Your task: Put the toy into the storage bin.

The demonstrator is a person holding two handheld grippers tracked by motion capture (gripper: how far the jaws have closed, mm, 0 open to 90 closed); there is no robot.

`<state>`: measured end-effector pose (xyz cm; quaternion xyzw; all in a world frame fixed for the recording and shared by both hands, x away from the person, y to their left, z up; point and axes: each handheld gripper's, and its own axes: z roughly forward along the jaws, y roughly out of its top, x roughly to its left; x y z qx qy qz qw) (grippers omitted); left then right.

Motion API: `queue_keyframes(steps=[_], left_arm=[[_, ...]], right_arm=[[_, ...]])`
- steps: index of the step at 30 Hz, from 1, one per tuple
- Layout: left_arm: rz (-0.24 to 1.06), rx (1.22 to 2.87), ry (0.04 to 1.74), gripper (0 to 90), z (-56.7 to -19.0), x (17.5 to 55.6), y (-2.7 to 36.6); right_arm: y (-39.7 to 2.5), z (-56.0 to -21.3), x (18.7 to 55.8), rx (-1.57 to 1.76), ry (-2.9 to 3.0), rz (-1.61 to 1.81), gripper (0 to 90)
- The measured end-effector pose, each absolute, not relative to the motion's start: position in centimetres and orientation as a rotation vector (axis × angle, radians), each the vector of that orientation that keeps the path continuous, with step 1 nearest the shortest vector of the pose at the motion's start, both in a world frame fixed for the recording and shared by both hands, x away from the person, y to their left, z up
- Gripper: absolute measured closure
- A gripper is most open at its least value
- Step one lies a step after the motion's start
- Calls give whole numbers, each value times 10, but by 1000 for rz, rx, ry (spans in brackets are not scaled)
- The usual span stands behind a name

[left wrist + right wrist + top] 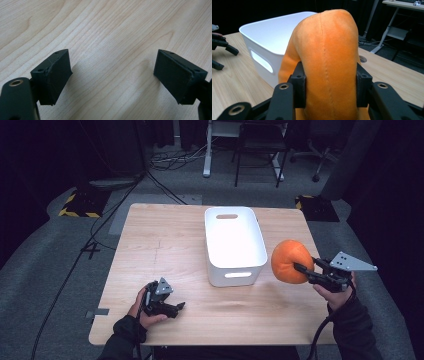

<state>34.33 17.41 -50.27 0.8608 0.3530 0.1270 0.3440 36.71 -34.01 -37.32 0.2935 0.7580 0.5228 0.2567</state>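
The right claw (pixel 300 268) is carrying an orange plush toy (pixel 290 261), clamped tight, just right of the white bin (pixel 234 245), likely needing a lift over its rim, while the left claw (pixel 179 307) is resting spread apart on the counter (pixel 160 240).

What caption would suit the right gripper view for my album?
Right gripper squeezing an orange plush toy beside a white bin.

Bright overhead light on table (pixel 165 245), dark surroundings, soft focus
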Motion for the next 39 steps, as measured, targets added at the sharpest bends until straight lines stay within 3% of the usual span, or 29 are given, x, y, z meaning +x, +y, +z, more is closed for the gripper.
queue_keyframes(steps=[39], left_arm=[[322, 2237, 919, 146, -503, 343, 174]], right_arm=[[-310, -316, 386, 695, 1981, 1466, 555]])
